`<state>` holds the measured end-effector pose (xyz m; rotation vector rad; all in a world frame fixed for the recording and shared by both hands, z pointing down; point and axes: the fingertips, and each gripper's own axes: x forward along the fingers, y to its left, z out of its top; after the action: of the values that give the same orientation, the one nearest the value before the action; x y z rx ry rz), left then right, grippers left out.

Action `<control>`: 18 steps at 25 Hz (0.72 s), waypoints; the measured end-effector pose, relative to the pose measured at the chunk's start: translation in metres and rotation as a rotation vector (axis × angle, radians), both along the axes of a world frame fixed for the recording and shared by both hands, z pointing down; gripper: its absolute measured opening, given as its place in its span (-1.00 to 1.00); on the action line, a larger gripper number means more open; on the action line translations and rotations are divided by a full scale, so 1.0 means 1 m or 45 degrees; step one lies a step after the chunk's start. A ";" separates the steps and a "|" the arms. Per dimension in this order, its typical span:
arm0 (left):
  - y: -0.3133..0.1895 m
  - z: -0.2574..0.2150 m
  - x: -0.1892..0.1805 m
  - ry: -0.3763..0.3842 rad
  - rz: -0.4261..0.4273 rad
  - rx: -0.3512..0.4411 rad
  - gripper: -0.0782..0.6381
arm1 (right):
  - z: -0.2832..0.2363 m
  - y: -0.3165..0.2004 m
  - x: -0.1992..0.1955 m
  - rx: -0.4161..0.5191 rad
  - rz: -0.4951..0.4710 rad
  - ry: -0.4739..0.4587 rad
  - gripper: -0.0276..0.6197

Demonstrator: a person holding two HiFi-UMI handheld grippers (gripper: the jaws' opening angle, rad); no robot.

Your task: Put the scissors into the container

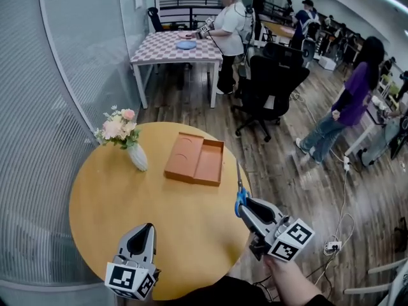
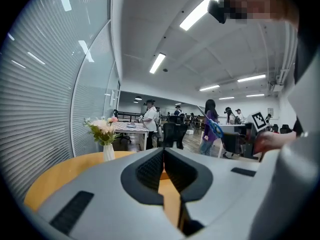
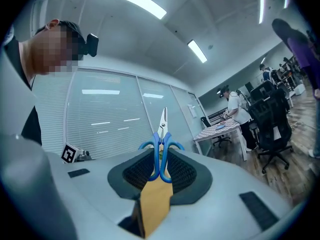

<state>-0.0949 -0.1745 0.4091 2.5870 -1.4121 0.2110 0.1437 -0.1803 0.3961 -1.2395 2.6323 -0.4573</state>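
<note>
Blue-handled scissors point(image 3: 161, 144) stand pinched in the right gripper point(image 3: 161, 156), clear only in its own view, while the head view shows the orange container point(image 1: 196, 159) well apart and the left gripper point(image 1: 147, 229) pressed closed.

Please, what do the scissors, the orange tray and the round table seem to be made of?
Blue-handled scissors: blades look like bare metal, pale and shiny; handles are probably plastic, a smooth, uniform blue.
Flat orange two-compartment container: matte, even colour, perhaps plastic or leather-like; unclear.
Round yellow table: smooth with a faint sheen, probably laminate or painted wood.
</note>
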 end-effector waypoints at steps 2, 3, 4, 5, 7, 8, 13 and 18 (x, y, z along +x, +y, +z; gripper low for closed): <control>-0.010 0.004 0.009 -0.009 -0.025 -0.016 -0.74 | 0.007 -0.012 0.011 -0.014 -0.026 -0.007 -0.62; -0.014 0.005 0.014 -0.016 -0.037 -0.024 -0.74 | 0.011 -0.018 0.015 -0.022 -0.042 -0.013 -0.62; -0.017 0.006 0.018 -0.023 -0.051 -0.031 -0.74 | 0.016 -0.023 0.018 -0.032 -0.056 -0.019 -0.62; -0.020 0.007 0.021 -0.030 -0.064 -0.037 -0.74 | 0.021 -0.028 0.021 -0.044 -0.071 -0.026 -0.62; -0.024 0.008 0.028 -0.041 -0.089 -0.047 -0.74 | 0.028 -0.037 0.025 -0.064 -0.098 -0.038 -0.62; -0.025 0.008 0.031 -0.045 -0.097 -0.051 -0.74 | 0.030 -0.041 0.027 -0.070 -0.111 -0.040 -0.62; -0.025 0.005 0.046 -0.039 -0.111 -0.071 -0.74 | 0.032 -0.060 0.038 -0.075 -0.140 -0.044 -0.62; -0.033 -0.002 0.038 -0.043 -0.113 -0.042 -0.74 | 0.031 -0.073 0.026 -0.077 -0.140 -0.046 -0.62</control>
<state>-0.0565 -0.2074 0.4073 2.4991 -1.5177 0.2644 0.1698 -0.2530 0.4271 -1.0961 2.6842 -0.5757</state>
